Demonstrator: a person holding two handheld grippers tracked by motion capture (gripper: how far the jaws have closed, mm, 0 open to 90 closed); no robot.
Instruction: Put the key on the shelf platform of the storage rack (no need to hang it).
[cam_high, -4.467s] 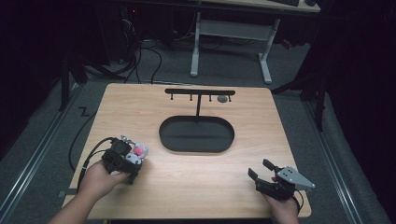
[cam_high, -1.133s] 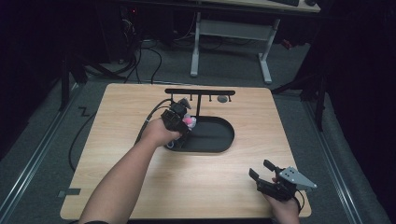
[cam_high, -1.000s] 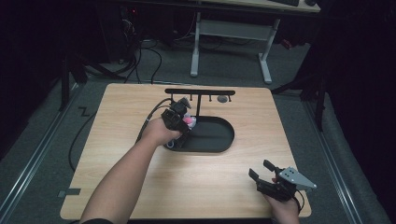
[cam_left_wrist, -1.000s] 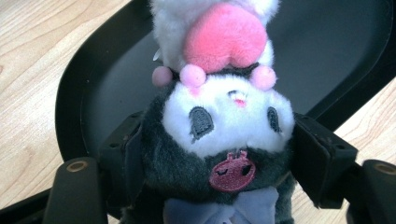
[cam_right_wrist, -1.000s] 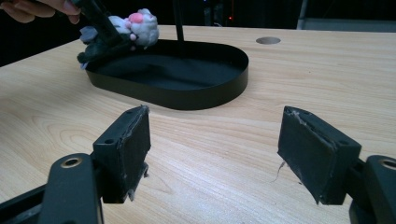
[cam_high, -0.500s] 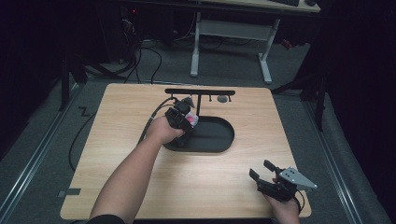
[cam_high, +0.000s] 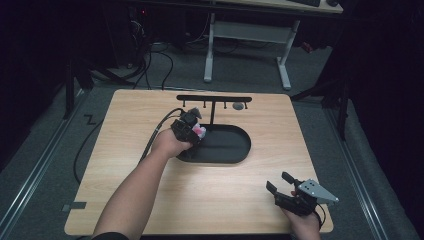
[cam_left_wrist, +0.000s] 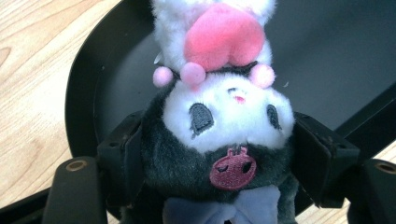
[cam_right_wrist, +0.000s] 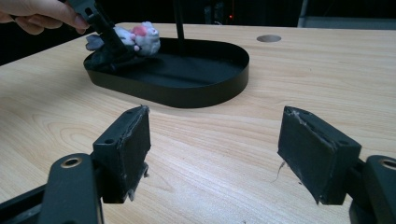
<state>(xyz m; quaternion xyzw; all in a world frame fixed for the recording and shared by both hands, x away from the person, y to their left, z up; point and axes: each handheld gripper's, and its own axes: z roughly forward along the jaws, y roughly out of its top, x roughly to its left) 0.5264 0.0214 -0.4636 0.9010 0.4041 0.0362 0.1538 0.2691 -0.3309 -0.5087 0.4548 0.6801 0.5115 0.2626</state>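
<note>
We read no brand, label or lettering on anything here; the only mark we can make out is a small pink embroidered skull patch on the dark hood of the plush toy (cam_left_wrist: 219, 126). The left gripper (cam_high: 186, 127) has its two black jaws clamped on the sides of that toy's dark head, holding it at the left end of the oval black tray (cam_high: 235, 150), over the tray's inner floor. In the left gripper view we see the toy upside down, its white face nearest the jaws and its white body with a pink patch stretching away from the gripper, so its long axis runs along the jaws and out across the tray. Near the table's (cam_high: 150, 195) front right corner, well apart from the tray, the right gripper (cam_right_wrist: 212, 154) hovers low over bare wood with its jaws spread wide and nothing between them, facing the tray.
</note>
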